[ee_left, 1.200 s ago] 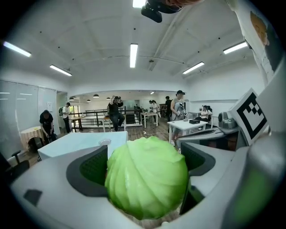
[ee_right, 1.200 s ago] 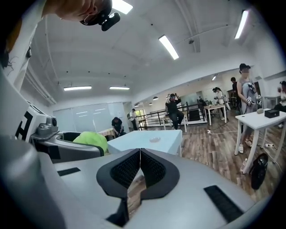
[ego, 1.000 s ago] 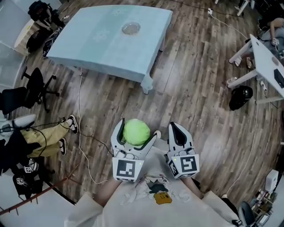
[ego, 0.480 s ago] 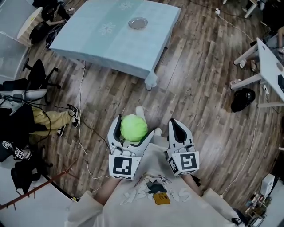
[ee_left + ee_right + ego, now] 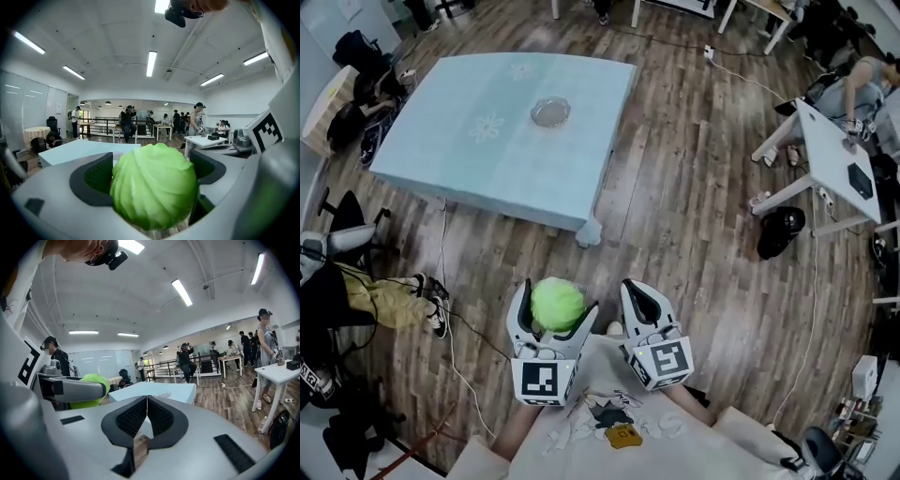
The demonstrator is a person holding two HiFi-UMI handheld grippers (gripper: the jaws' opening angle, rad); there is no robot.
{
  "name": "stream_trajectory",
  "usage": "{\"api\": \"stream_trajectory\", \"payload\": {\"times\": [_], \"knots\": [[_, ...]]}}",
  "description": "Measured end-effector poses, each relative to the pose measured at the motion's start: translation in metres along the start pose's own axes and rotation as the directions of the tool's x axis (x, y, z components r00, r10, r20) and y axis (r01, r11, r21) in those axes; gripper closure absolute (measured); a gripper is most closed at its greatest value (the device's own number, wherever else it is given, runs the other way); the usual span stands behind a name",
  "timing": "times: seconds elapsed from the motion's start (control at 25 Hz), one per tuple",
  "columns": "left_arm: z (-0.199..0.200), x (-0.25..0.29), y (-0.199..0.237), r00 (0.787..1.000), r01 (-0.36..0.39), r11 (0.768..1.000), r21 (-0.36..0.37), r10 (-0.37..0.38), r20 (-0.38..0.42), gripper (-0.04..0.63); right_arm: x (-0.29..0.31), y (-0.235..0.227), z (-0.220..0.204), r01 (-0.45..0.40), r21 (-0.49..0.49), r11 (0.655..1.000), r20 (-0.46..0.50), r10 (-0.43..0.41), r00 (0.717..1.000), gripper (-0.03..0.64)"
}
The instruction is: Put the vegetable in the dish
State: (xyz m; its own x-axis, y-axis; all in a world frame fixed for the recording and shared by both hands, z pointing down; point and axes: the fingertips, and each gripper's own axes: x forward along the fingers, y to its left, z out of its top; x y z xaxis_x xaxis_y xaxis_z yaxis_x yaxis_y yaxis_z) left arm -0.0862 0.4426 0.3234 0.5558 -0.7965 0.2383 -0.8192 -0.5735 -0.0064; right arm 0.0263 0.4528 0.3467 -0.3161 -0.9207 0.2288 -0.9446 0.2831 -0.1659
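- My left gripper is clamped on the cabbage; one jaw presses each side of the round green head.
- My right gripper has its jaws together, with nothing between them.
- In the head view both grippers are close to my chest, the left just beside the right, above the wood floor.
- The cabbage is in the air between my left jaws, well apart from the table.
- The table has a light blue cloth and stands ahead of me, a little to my left.
- The dish lies on the tabletop, nearer to the far edge and the right edge than to the middle. I see nothing in it.
- A cable runs on the floor from the near edge of the table toward me.
- A white desk stands far to my right, and a black chair to my left.
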Motion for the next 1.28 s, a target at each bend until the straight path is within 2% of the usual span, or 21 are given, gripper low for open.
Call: {"api": "stream_trajectory", "payload": {"times": [0.16, 0.36, 0.68, 0.84, 1.28], "knots": [[0.018, 0.032, 0.026, 1.0, 0.019, 1.0, -0.016, -0.019, 0.001, 0.078, 0.042, -0.005, 0.016, 0.006, -0.011, 1.0, 0.007, -0.006, 1.0, 0.594], [0.021, 0.075, 0.066, 0.999, 0.052, 0.999, -0.01, -0.052, 0.012, 0.078, 0.095, -0.015, 0.032, 0.041, -0.002, 0.999, 0.006, -0.041, 0.999, 0.594], [0.044, 0.097, 0.116, 0.995, 0.077, 0.997, -0.019, -0.075, 0.072, 0.078, 0.145, -0.007, 0.056, 0.083, -0.024, 0.996, 0.023, -0.083, 0.996, 0.594], [0.042, 0.106, 0.128, 0.993, 0.105, 0.994, -0.015, -0.104, 0.056, 0.078, 0.165, 0.0, 0.064, 0.083, -0.029, 0.996, 0.029, -0.083, 0.996, 0.594], [0.041, 0.135, 0.148, 0.997, 0.061, 0.997, -0.045, -0.059, 0.047, 0.078, 0.206, -0.014, 0.063, 0.037, -0.021, 0.999, 0.001, -0.037, 0.999, 0.594]]}}
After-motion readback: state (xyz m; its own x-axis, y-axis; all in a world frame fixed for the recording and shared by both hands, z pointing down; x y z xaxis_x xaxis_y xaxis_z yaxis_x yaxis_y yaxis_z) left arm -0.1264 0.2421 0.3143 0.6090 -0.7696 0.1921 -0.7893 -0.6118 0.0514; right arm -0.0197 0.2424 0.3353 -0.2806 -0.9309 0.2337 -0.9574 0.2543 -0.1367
